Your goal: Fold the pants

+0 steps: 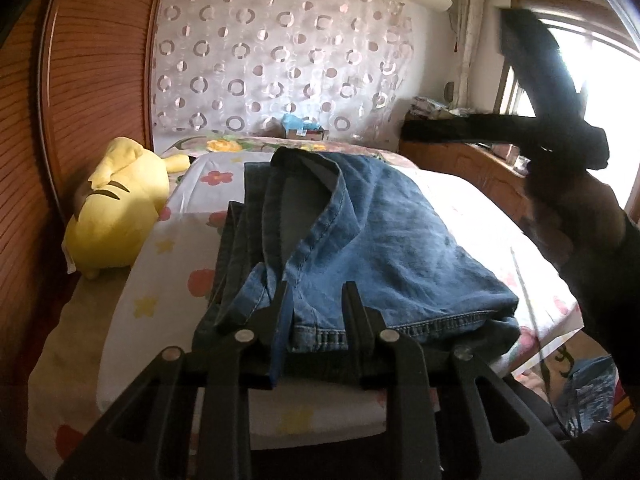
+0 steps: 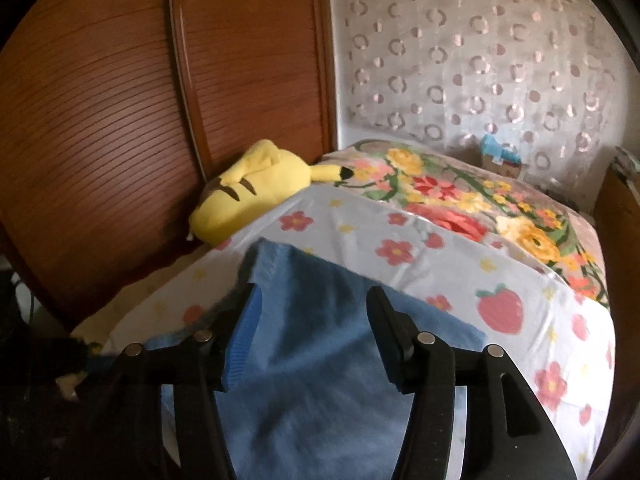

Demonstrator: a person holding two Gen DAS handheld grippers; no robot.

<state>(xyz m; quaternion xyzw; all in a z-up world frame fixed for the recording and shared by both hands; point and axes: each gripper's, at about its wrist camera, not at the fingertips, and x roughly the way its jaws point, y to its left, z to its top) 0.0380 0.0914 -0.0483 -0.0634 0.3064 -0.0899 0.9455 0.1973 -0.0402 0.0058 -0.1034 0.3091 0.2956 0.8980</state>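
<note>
Blue denim pants [image 1: 360, 240] lie folded in a pile on the flowered white sheet [image 1: 176, 248] of the bed. My left gripper [image 1: 318, 300] is open at the near edge of the pile, its fingers resting at the hem with nothing clamped. The right gripper shows in the left wrist view [image 1: 560, 132], raised above the bed's right side, blurred. In the right wrist view my right gripper [image 2: 312, 308] is open and hovers above the pants [image 2: 320, 360], holding nothing.
A yellow plush toy [image 1: 116, 208] lies at the bed's left edge against the wooden wardrobe doors [image 1: 80, 100]. A floral blanket [image 2: 480, 208] covers the far bed. A wooden cabinet [image 1: 472, 168] stands at the right by the window.
</note>
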